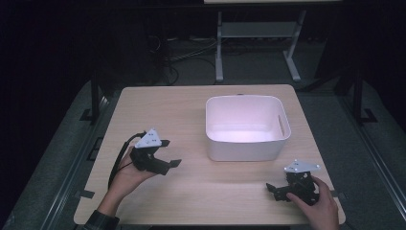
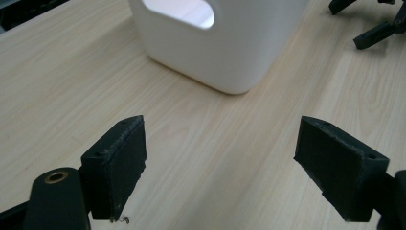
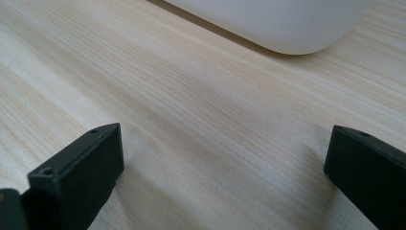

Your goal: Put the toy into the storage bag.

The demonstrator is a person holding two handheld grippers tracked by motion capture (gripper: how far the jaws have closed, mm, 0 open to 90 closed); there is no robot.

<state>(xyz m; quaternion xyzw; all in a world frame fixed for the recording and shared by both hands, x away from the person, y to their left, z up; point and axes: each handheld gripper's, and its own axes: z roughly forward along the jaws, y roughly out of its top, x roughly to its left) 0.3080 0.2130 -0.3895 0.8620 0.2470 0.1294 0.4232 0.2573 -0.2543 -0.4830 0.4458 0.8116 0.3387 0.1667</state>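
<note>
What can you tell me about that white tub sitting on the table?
The white tub is a rectangular bin with rounded corners and smooth, plastic-looking walls. A slot-shaped handle hole is cut near the rim of its right end; the left gripper view shows such an opening too. It stands upright and open-topped on the pale wooden table, right of centre, and looks empty inside. Only the table touches it; both grippers are apart from it.
</note>
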